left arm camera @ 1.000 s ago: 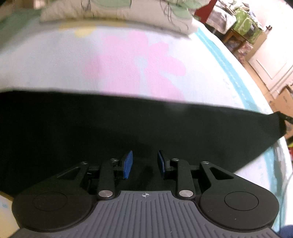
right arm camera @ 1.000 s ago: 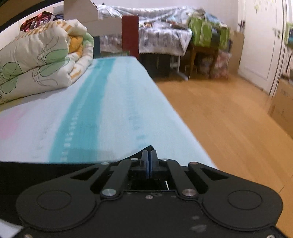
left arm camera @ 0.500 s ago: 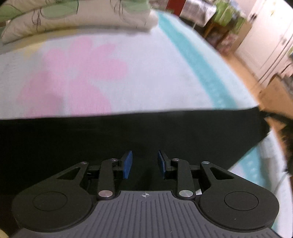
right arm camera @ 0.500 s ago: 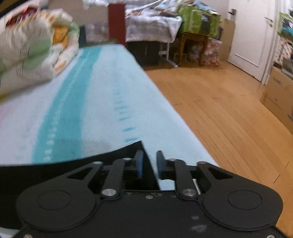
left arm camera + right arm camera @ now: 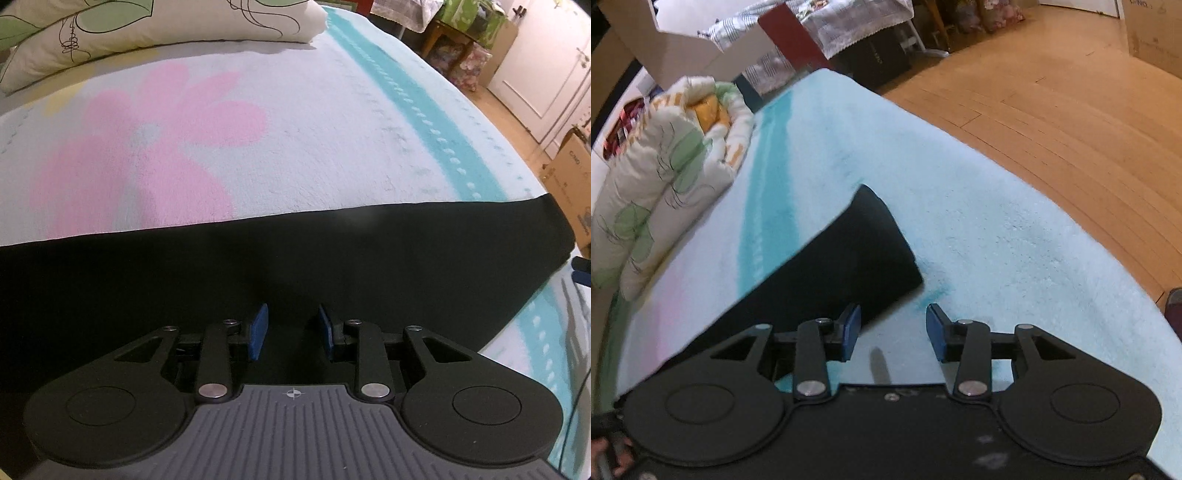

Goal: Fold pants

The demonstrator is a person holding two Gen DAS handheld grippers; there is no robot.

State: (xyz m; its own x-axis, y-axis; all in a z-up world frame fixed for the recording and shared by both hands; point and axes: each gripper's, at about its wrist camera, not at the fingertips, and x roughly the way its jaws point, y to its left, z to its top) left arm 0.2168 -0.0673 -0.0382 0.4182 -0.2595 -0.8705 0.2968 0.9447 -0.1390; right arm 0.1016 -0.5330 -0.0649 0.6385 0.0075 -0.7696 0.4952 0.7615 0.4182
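Note:
The black pants (image 5: 295, 254) lie flat in a long band across the bed. My left gripper (image 5: 290, 326) is open and empty, low over the middle of the band. In the right wrist view the end of the pants (image 5: 864, 251) lies flat on the blanket, its square edge near the bed's side. My right gripper (image 5: 893, 328) is open and empty, just off the end of the pants, with its left pad (image 5: 849, 330) by the cloth's corner.
The bed carries a pale blue blanket (image 5: 332, 122) with a pink flower and a teal stripe. A rolled floral quilt (image 5: 665, 173) lies at the far end. The bed's edge drops to a wooden floor (image 5: 1071, 122) on the right. Cardboard boxes (image 5: 570, 177) stand beyond.
My right gripper has opened, let go of the pants' end and pulled back from it. The end now lies flat on the blanket. My left gripper stayed open over the pants.

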